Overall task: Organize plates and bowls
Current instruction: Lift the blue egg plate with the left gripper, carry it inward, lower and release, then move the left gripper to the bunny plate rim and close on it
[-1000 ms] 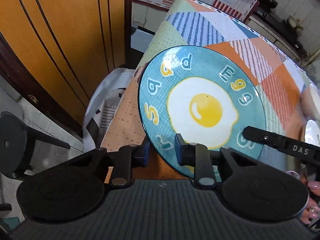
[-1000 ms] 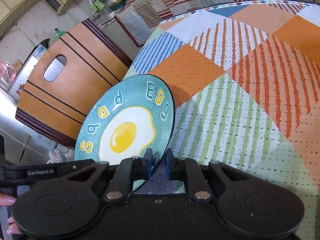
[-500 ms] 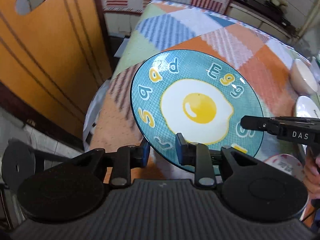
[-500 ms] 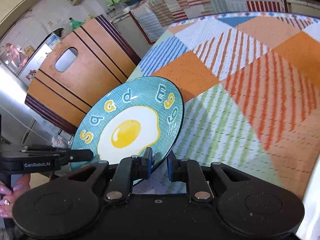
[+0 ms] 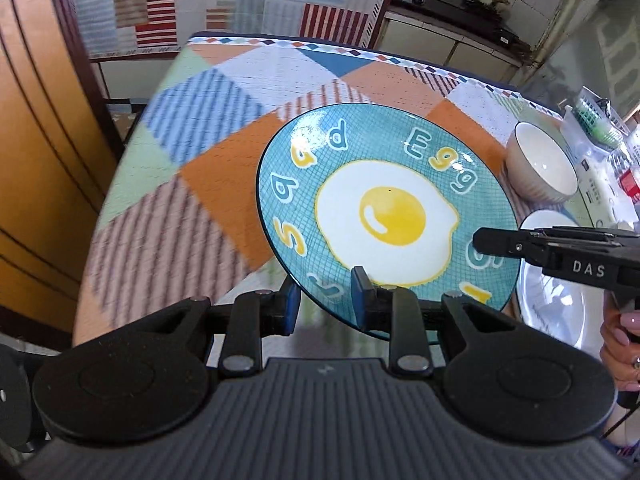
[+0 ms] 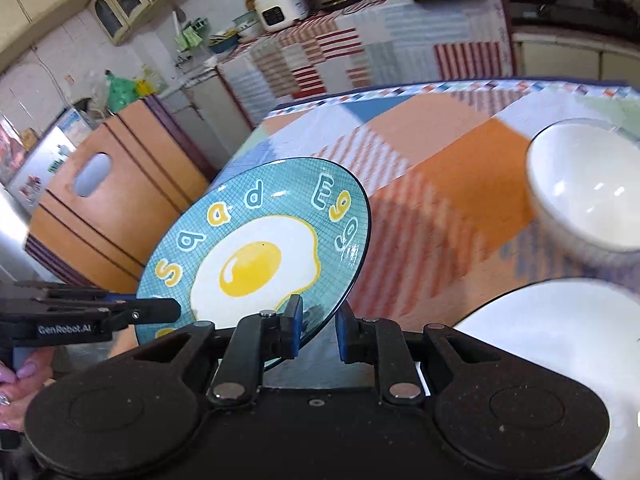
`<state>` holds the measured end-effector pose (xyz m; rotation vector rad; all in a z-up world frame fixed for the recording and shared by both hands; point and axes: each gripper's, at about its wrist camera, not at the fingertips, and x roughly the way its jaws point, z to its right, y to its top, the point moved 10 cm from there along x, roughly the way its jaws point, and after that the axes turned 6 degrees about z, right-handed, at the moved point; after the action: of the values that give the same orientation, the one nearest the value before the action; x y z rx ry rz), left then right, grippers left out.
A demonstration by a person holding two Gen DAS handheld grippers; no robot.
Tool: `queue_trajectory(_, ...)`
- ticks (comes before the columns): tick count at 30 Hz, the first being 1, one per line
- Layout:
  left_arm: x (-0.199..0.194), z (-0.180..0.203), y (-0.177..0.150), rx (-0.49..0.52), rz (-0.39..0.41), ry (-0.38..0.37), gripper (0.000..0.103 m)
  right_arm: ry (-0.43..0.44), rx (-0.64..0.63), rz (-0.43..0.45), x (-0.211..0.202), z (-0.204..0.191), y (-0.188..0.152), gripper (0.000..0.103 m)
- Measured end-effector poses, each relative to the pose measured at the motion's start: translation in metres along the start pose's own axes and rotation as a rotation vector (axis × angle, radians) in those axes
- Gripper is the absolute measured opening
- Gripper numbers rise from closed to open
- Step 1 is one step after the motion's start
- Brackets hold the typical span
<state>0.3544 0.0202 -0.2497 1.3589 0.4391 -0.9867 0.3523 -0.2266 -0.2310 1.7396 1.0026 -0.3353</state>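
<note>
A teal plate (image 5: 384, 216) printed with a fried egg and letters hangs tilted above the table, held at its near rim from both sides. My left gripper (image 5: 326, 300) is shut on the rim, with one finger under the plate and one on its face. My right gripper (image 6: 318, 328) is shut on the same plate (image 6: 260, 248); its tip (image 5: 480, 240) enters the left wrist view from the right. The left gripper's tip (image 6: 172, 312) shows at the left of the right wrist view. A white bowl (image 5: 544, 168) (image 6: 588, 188) and a white plate (image 5: 556, 312) (image 6: 560, 340) sit to the right.
The table wears a patchwork cloth (image 5: 208, 176) of orange, blue and striped squares. A wooden chair back (image 6: 100, 208) stands off the table's left side. Plastic packets and a basket (image 5: 600, 128) crowd the far right corner. A hand (image 5: 620, 336) grips the right tool.
Both grippers have carried the egg plate to the right and away from the chair. The white bowl and white plate have come into view beside it.
</note>
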Motion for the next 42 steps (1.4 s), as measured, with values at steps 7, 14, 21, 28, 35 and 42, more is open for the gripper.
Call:
queue_trajectory(7,0.033,0.011,0.009,-0.029,-0.003,-0.026,0.024,-0.06,-0.026,-0.053,0.015,0.029,0.016,0.024)
queue_trajectory(14,0.05,0.007,-0.001,-0.103,-0.03,-0.055,0.025,-0.101,-0.116,-0.078,0.025,0.034,0.015,0.025)
queue_trajectory(21,0.058,0.006,-0.006,-0.123,-0.102,-0.089,0.025,-0.233,-0.116,-0.102,0.028,0.035,0.009,0.032)
queue_trajectory(28,0.021,0.004,0.004,-0.047,-0.053,-0.05,0.023,-0.246,-0.163,-0.049,-0.012,0.007,0.015,0.053)
queue_trajectory(35,-0.052,0.023,0.0,0.091,-0.016,-0.057,0.026,-0.24,-0.17,-0.049,-0.061,-0.031,-0.003,0.056)
queue_trajectory(42,-0.109,0.04,-0.021,0.155,-0.023,-0.092,0.027,-0.189,-0.212,0.013,-0.122,-0.078,-0.006,0.056)
